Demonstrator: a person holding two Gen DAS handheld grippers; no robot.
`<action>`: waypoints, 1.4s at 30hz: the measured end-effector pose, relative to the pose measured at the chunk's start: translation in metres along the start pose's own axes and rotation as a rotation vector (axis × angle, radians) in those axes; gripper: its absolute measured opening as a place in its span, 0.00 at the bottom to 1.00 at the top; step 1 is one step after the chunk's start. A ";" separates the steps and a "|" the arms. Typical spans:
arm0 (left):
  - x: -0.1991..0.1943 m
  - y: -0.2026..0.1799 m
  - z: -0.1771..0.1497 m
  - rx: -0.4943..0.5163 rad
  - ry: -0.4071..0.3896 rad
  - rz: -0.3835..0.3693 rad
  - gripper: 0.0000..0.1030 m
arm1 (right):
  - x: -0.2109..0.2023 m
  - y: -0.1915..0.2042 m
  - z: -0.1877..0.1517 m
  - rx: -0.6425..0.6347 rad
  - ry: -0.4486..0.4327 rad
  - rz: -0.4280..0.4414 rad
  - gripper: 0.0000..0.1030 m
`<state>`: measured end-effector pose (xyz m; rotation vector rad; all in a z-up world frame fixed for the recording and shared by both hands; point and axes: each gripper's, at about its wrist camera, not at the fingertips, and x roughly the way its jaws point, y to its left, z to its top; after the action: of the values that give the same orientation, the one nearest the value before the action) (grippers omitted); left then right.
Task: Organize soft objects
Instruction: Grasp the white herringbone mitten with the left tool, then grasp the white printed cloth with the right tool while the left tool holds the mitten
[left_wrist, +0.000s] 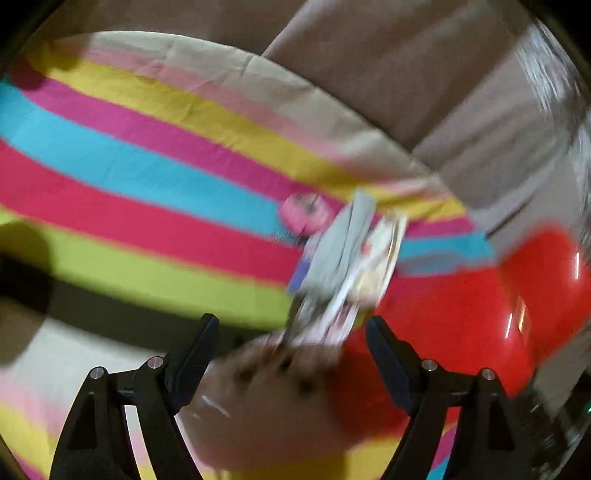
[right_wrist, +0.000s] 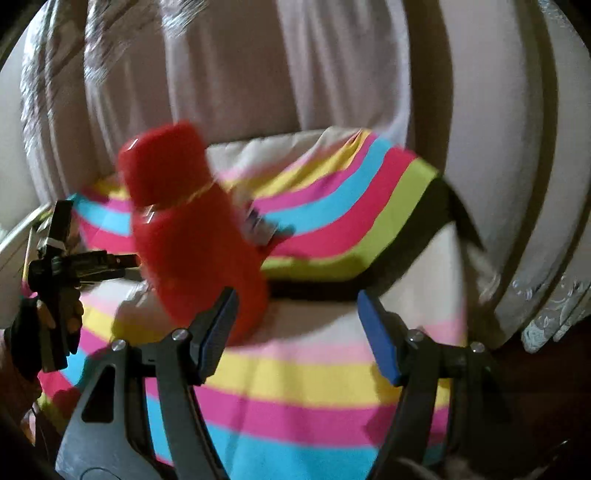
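Everything is motion-blurred. In the left wrist view a heap lies on the striped bedsheet (left_wrist: 140, 173): a pink plush toy (left_wrist: 304, 212), grey and white flat pieces (left_wrist: 347, 254), and a big red rounded thing (left_wrist: 454, 317) to the right. My left gripper (left_wrist: 291, 319) is open just short of the heap. A brownish blurred lump (left_wrist: 273, 398) shows between its fingers, and contact is unclear. In the right wrist view the red thing (right_wrist: 184, 229) stands tilted on the sheet beside the left finger of my right gripper (right_wrist: 297, 293). That gripper is open with nothing between its blue pads.
Pale curtains (right_wrist: 229, 66) hang behind the bed. The sheet's far edge (right_wrist: 436, 177) drops off at the right. A gloved hand (right_wrist: 33, 325) holds the left gripper (right_wrist: 122, 263) at the left edge of the right wrist view. Beige wall panels (left_wrist: 424, 74) rise beyond the bed.
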<state>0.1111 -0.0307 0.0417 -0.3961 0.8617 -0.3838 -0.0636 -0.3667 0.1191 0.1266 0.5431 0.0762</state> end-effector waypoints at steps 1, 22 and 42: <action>0.010 -0.002 0.018 -0.004 0.023 -0.052 0.80 | 0.005 -0.001 0.004 0.002 -0.005 -0.003 0.68; 0.087 -0.022 0.081 0.125 0.121 -0.129 0.09 | 0.122 -0.031 0.139 0.035 0.068 0.239 0.75; 0.008 0.062 0.031 0.058 0.076 0.252 0.59 | 0.321 0.055 0.102 -0.014 0.714 0.657 0.70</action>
<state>0.1505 0.0244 0.0249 -0.2170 0.9598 -0.1909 0.2611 -0.2889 0.0493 0.2636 1.1961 0.7874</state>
